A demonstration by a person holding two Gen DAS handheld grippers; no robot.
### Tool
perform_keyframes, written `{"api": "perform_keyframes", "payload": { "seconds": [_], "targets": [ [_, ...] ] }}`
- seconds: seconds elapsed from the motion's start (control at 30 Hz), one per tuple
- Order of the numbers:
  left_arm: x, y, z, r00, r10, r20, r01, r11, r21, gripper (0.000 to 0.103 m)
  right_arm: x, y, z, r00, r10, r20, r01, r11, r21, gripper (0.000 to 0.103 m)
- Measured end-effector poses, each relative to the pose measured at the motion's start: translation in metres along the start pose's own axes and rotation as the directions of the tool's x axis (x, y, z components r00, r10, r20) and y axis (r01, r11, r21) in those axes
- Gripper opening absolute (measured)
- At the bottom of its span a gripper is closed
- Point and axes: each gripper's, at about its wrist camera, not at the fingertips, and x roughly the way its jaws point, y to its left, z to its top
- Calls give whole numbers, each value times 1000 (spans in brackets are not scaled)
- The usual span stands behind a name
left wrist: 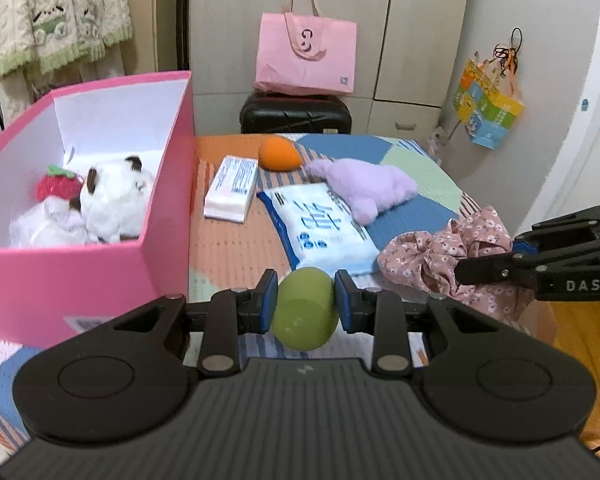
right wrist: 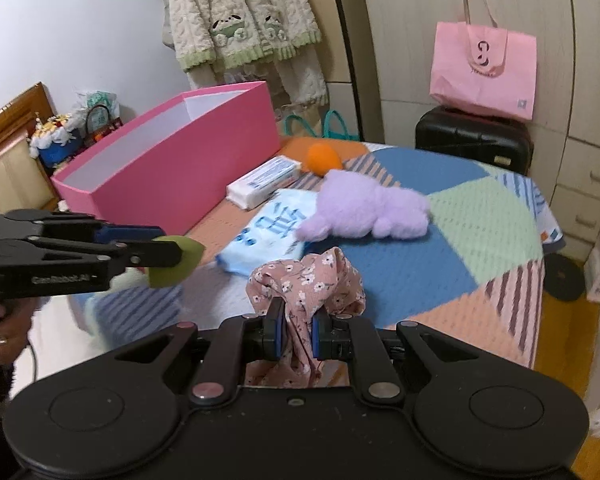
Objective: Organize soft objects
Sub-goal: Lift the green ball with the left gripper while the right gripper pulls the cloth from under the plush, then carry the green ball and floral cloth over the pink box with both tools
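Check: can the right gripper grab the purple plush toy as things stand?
Probably not yet. The right gripper is shut on the floral cloth, so its jaws are taken. The purple plush toy itself lies uncovered on the bed ahead, nothing blocking the path.

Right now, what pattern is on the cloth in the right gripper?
Dusty pink with small white flowers; clearest in the right wrist view.

Two sponges (left wrist: pixel 305 312), two tissue packs (left wrist: pixel 231 188)

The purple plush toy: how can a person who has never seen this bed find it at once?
Start at the pink box on the bed. To its right lie tissue packs, then the purple plush toy, overlapping the blue wipes pack. It alone is fluffy and lilac; the neighbouring orange sponge is smooth.
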Motion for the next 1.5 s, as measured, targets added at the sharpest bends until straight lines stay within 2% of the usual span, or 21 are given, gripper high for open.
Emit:
{"api": "perform_keyframes", "payload": {
  "seconds": [0.53,0.87,1.03,1.17,1.3,1.5],
  "targets": [
    [-38,40,-23,996,-38,-81,35,999,-41,29,-13,52,-9,990,116,-77,-114,993,28,16],
    [-73,65,-8,995,-71,-76,69,997,-34,29,-11,90,8,982,158,-100,-163,986,-39,16],
    [-98,73,6,993,-72,-94,73,997,6,29,-11,108,24,976,185,-118,-192,980,-52,16],
    [-121,81,20,998,-46,-52,48,998,44,29,-18,127,43,972,201,-125,-212,974,-77,16],
    [-135,88,34,1000,-31,-1,31,997,72,29,-26,146,64,975,202,-89,-213,967,-137,16],
    [-135,105,61,998,-51,32,49,998,47,29,-19,167,98,976,214,-32,-216,958,-188,16]
  ]
}}
